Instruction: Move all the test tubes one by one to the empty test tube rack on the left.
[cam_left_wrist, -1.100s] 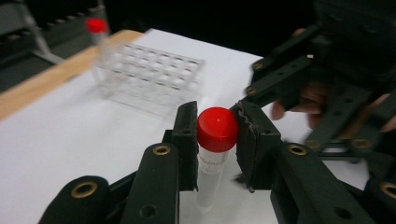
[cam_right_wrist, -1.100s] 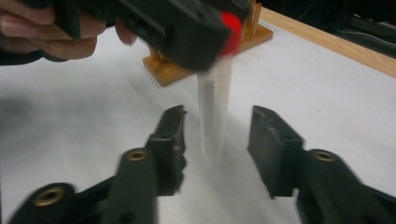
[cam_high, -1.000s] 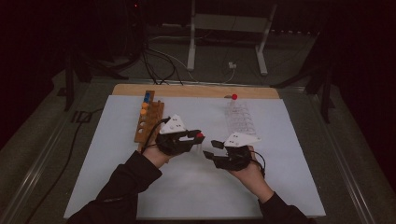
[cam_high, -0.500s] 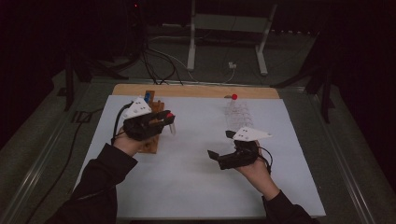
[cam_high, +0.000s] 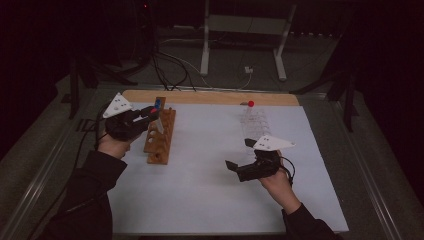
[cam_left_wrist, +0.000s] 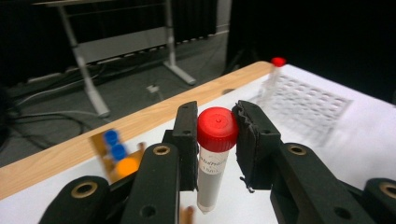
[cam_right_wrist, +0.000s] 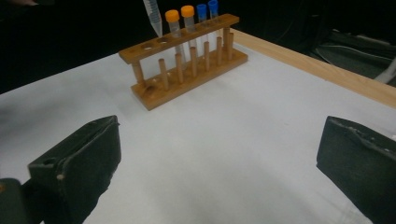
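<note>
Hidden: tube (cam_left_wrist: 212, 175) tip cut off at 6 o'clock.
Axis: upright, red cap toward 12.
Left gripper (cam_left_wrist: 215, 140): clenched on tube.
Right gripper (cam_high: 239, 156): released, just opened, nothing between.

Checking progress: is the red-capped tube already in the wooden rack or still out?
Out. The left tool grips the red-capped tube upright, its tip above the wooden rack.

It looked like a lab bench set up for recording — a dim room, with a white-covered worktop (cam_high: 200, 190) carrying a wooden test-tube rack (cam_right_wrist: 187, 56) of orange- and blue-capped tubes (cam_right_wrist: 189, 21) and a clear plastic rack (cam_high: 255, 122) at the far right. Cables (cam_high: 170, 70) trailed over the grey floor beyond, near a metal stand's legs (cam_high: 240, 55).
</note>
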